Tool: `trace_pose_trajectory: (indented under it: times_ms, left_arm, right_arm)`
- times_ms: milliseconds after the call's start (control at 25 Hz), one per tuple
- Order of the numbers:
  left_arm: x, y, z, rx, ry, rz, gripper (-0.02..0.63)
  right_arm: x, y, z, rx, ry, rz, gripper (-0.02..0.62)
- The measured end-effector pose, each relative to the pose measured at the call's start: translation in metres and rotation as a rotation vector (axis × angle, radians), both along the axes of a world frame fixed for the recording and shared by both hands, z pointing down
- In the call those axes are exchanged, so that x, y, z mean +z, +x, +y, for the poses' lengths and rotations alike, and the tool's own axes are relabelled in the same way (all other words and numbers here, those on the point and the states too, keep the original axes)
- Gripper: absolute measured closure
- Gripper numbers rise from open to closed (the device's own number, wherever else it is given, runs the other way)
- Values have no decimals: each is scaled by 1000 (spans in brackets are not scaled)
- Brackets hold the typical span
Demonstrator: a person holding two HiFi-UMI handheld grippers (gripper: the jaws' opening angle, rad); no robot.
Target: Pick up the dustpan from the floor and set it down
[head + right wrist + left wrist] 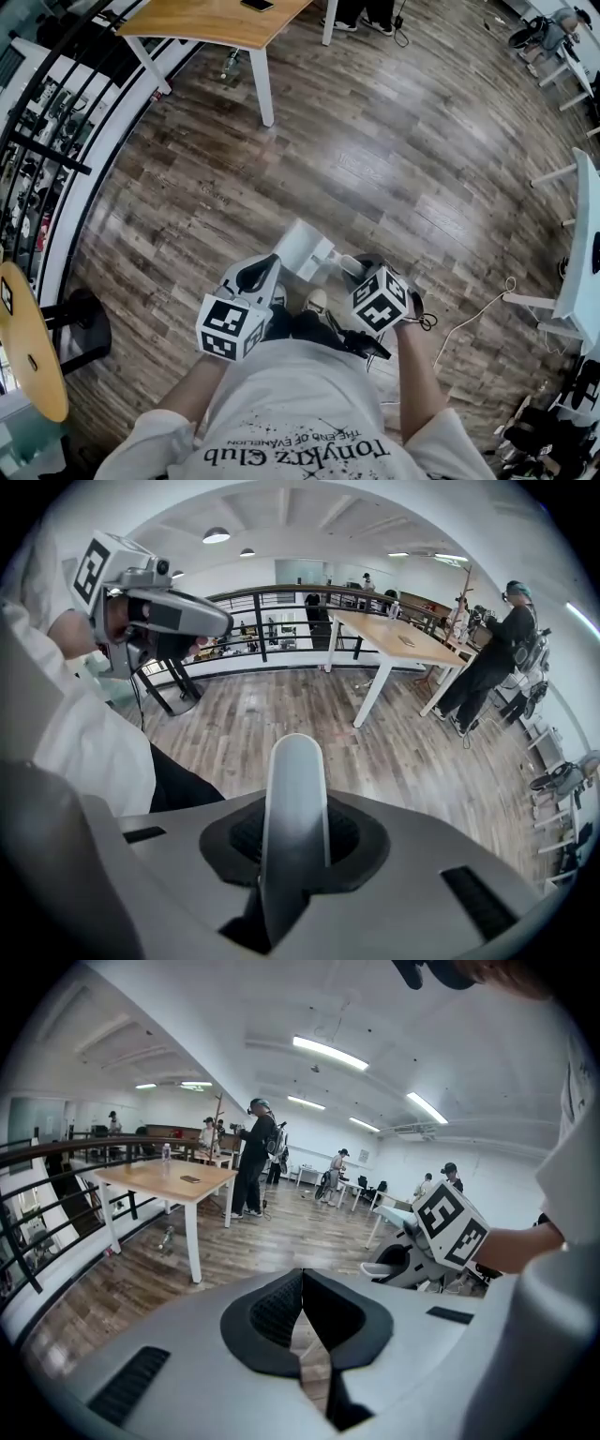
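The dustpan (302, 249) is light grey and hangs above the wooden floor, just in front of the person's legs. My right gripper (349, 269) is shut on its handle. In the right gripper view the pale rounded dustpan handle (297, 799) stands up between the two dark pads and sticks out past them. My left gripper (253, 277) is to the left of the pan and apart from it. Its jaws (302, 1288) are shut with nothing between them. The right gripper's marker cube (450, 1225) shows at the right of the left gripper view.
A wooden table on white legs (225, 23) stands ahead on the plank floor. A black railing (56, 141) runs along the left, with a round yellow table (33, 352) beside it. White tables (577, 234) and a loose cable (473, 317) lie right. People (258, 1157) stand beyond the table.
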State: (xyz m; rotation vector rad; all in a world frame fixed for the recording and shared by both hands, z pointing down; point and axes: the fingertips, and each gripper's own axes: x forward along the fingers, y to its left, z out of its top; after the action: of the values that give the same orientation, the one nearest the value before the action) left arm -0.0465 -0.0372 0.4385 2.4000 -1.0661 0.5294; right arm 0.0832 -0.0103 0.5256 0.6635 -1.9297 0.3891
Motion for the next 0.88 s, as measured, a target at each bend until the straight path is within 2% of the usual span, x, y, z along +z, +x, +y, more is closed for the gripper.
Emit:
trace_pose_trajectory:
  times_ms: [200, 880]
  left_arm:
    - [-3, -1, 6, 19, -2, 3, 583]
    - [-20, -4, 15, 38, 48, 8, 583]
  right_arm:
    - [-13, -3, 6, 30, 12, 5, 515]
    - [-27, -5, 27, 46, 17, 19, 515]
